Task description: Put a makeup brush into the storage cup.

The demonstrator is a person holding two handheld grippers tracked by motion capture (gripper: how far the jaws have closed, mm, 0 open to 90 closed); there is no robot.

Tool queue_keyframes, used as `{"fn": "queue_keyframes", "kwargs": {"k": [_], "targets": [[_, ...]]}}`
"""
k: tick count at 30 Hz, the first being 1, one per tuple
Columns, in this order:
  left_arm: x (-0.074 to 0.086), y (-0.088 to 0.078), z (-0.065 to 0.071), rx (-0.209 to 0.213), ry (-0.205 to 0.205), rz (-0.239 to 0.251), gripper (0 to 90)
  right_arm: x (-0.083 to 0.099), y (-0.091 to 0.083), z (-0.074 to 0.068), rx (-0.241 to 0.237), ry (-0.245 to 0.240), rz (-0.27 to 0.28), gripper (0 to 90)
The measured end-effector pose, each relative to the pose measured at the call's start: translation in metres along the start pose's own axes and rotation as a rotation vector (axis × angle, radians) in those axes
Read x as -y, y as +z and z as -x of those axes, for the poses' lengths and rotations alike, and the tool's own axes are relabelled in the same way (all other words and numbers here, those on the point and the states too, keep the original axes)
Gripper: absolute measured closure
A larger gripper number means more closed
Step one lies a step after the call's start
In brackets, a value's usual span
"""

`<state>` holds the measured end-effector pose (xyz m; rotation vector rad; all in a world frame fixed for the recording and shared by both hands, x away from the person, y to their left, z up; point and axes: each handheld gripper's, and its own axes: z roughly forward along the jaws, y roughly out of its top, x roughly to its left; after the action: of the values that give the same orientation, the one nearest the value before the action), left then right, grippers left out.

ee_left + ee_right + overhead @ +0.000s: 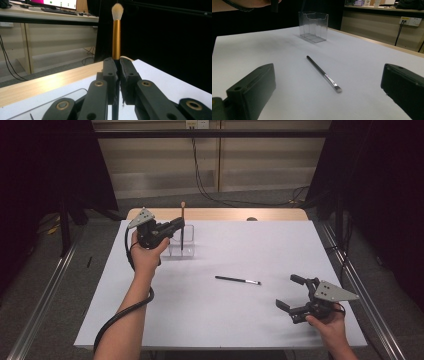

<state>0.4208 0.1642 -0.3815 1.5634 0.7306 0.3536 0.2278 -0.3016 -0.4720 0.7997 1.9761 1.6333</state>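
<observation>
Two brushes unlabelled, left tool (117, 67) clamps gold brush (116, 40).

Brush (116, 37): gold ferrule, cream-white bristle tip, dark handle. Slim brush (323, 73): black handle, silver ferrule. Holder (313, 26): clear, colourless. Worktop (240, 320): white sheet, pale wood far edge. 2 grippers, left (176, 223) and right (291, 292): black, grey plates.

Overall light: even, from overhead; the white table top (240, 310) is bright while the black curtains at both sides go nearly featureless.
Shadows: soft and faint, a pale smudge beside the clear plastic box (313, 26).
Glare: a small glint on the ferrule of the thin black brush (323, 73).
Focus: the near jaws in both gripper views are soft.
Sharpness: the high view is slightly grainy.
</observation>
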Motion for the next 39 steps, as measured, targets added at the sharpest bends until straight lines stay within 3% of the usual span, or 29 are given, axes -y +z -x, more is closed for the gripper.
{"fn": "queue_keyframes", "kwargs": {"k": [13,25,39], "targets": [[-0.011,0.002,-0.004,-0.034,0.026,0.016,84.0,0.000,-0.001,0.000,0.003,-0.002,-0.001,0.0],[-0.016,0.001,-0.006,-0.093,0.044,0.057,83.9,0.000,-0.001,0.001,0.003,-0.002,-0.002,0.0],[-0.022,0.003,-0.014,-0.136,0.060,0.057,84.0,0.000,-0.002,0.001,0.005,0.001,0.001,0.0]]}}
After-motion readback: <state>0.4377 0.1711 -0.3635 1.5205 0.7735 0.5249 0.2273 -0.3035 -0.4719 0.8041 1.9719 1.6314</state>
